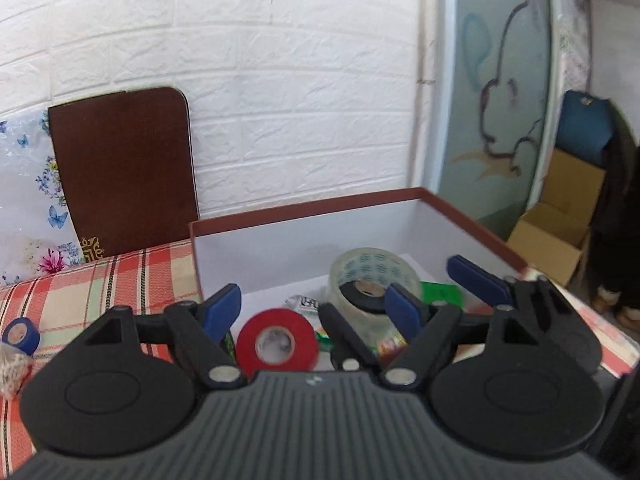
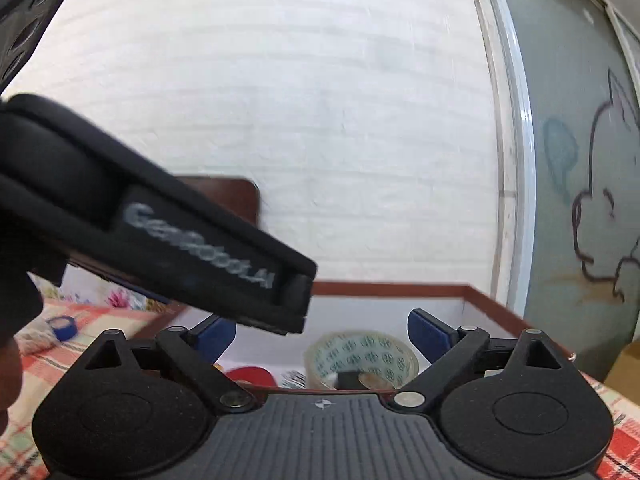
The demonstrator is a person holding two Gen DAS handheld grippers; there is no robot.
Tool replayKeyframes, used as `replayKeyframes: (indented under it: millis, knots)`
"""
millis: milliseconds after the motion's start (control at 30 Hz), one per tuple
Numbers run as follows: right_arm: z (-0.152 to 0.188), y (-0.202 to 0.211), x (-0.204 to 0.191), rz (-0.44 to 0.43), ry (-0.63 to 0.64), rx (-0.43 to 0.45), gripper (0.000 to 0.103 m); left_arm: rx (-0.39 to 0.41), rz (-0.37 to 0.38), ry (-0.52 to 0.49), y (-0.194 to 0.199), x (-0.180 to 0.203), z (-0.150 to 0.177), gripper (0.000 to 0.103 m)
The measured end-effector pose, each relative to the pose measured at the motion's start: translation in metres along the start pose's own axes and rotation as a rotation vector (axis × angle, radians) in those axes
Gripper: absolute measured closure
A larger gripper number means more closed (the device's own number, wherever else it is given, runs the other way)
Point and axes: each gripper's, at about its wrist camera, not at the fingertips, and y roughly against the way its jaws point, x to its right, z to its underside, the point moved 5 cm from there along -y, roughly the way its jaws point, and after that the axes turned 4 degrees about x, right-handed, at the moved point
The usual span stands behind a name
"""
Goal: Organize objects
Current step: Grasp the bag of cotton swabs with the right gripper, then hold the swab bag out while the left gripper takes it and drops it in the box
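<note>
Left wrist view: your left gripper (image 1: 354,300) is spread wide over the box (image 1: 312,210), holding nothing; red tape (image 1: 277,343) and clear tape (image 1: 374,274) lie inside, blue tape (image 1: 21,334) outside on the cloth (image 1: 100,280).

Right wrist view: your right gripper (image 2: 320,334) is also wide, empty, facing the box (image 2: 400,290).

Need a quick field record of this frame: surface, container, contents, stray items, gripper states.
surface: plaid cloth
container: open box, red-brown rim, white inside
in box: red tape roll, clear tape roll, green packet, other small wrappers, unclear
outside box: blue tape roll on the cloth, left of box
left gripper: open, empty, red roll between its fingers
right gripper: open, empty, over box
</note>
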Motion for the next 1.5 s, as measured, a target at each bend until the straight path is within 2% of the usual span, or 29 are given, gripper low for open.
replayKeyframes:
  millis: [100, 133, 200, 267, 400, 467, 500, 533, 567, 633, 700, 833, 900, 967, 1067, 1233, 1400, 1500]
  knots:
    - [-0.008, 0.036, -0.026, -0.057, 0.057, 0.090, 0.010, 0.023, 0.011, 0.067, 0.039, -0.028, 0.018, 0.022]
    - [-0.009, 0.046, -0.037, -0.094, 0.077, 0.100, 0.010, 0.024, -0.011, 0.095, 0.049, -0.043, 0.025, 0.022]
    - [-0.007, 0.058, -0.063, -0.201, 0.112, 0.075, 0.011, 0.015, -0.066, 0.160, 0.066, -0.080, 0.041, 0.013]
    - [-0.002, 0.061, -0.096, -0.333, 0.120, -0.010, 0.015, -0.018, -0.156, 0.221, 0.077, -0.121, 0.061, 0.011]
    - [0.020, 0.032, -0.170, -0.561, 0.142, -0.222, 0.017, -0.096, -0.423, 0.298, 0.092, -0.209, 0.104, 0.014]
    - [0.035, 0.012, -0.201, -0.612, 0.189, -0.306, 0.023, -0.151, -0.562, 0.336, 0.097, -0.252, 0.128, 0.015]
    - [0.043, -0.012, -0.220, -0.629, 0.207, -0.350, 0.025, -0.175, -0.602, 0.370, 0.098, -0.270, 0.142, 0.015]
    - [0.048, -0.010, -0.232, -0.641, 0.215, -0.386, 0.027, -0.189, -0.645, 0.397, 0.100, -0.287, 0.155, 0.015]
    - [0.048, -0.015, -0.241, -0.651, 0.213, -0.407, 0.027, -0.166, -0.689, 0.390, 0.104, -0.297, 0.165, 0.015]
    - [0.047, -0.023, -0.251, -0.654, 0.190, -0.412, 0.026, -0.098, -0.672, 0.427, 0.111, -0.300, 0.164, 0.013]
    - [0.046, -0.043, -0.261, -0.660, 0.169, -0.394, 0.026, -0.102, -0.677, 0.409, 0.108, -0.299, 0.165, 0.012]
    - [0.037, -0.076, -0.277, -0.685, 0.139, -0.355, 0.025, -0.077, -0.653, 0.436, 0.109, -0.299, 0.165, 0.012]
    - [0.045, -0.093, -0.296, -0.722, 0.125, -0.408, 0.035, -0.085, -0.657, 0.423, 0.106, -0.296, 0.165, 0.010]
    - [0.059, -0.101, -0.308, -0.732, 0.153, -0.473, 0.052, -0.090, -0.654, 0.418, 0.105, -0.294, 0.165, 0.010]
    - [0.058, -0.092, -0.303, -0.729, 0.161, -0.465, 0.059, -0.093, -0.655, 0.416, 0.104, -0.293, 0.165, 0.009]
    - [0.059, -0.053, -0.265, -0.675, 0.178, -0.479, 0.060, -0.100, -0.660, 0.405, 0.104, -0.291, 0.165, 0.009]
    - [0.064, 0.004, -0.196, -0.598, 0.187, -0.519, 0.060, -0.110, -0.659, 0.394, 0.103, -0.289, 0.164, 0.006]
    - [0.069, 0.045, -0.152, -0.518, 0.192, -0.540, 0.060, -0.127, -0.653, 0.379, 0.100, -0.287, 0.163, 0.005]
